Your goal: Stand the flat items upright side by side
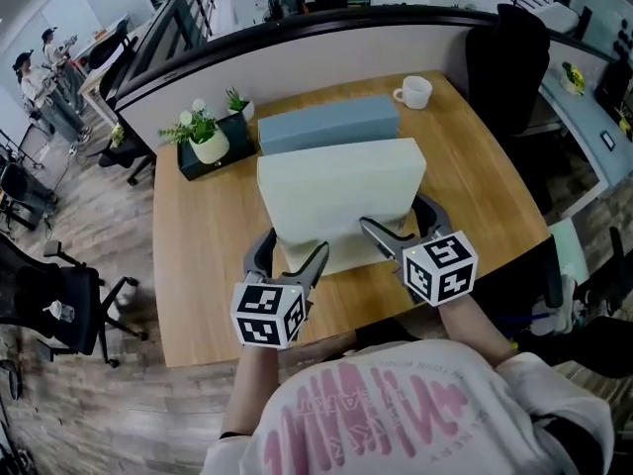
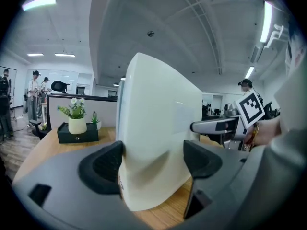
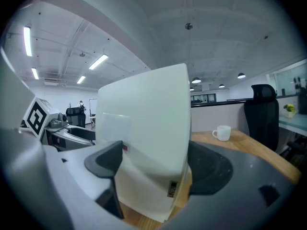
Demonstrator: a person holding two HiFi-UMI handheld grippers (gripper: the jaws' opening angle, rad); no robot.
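Left gripper [image 1: 292,252], right gripper [image 1: 394,218] clamping cream pad [image 1: 341,181], upright, lengthwise left-right

Curved wooden desk [image 1: 198,295], grey partition [image 1: 326,52] behind, wood-plank floor [image 1: 59,404], black office chairs [image 1: 59,300], white ceiling [image 3: 211,13], strip lights [image 3: 98,61]

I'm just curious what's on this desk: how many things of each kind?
Flat pads: 2, cream pad and blue-grey pad
White mug: 1
Potted plants: 2
Black tray: 1
Total: 6
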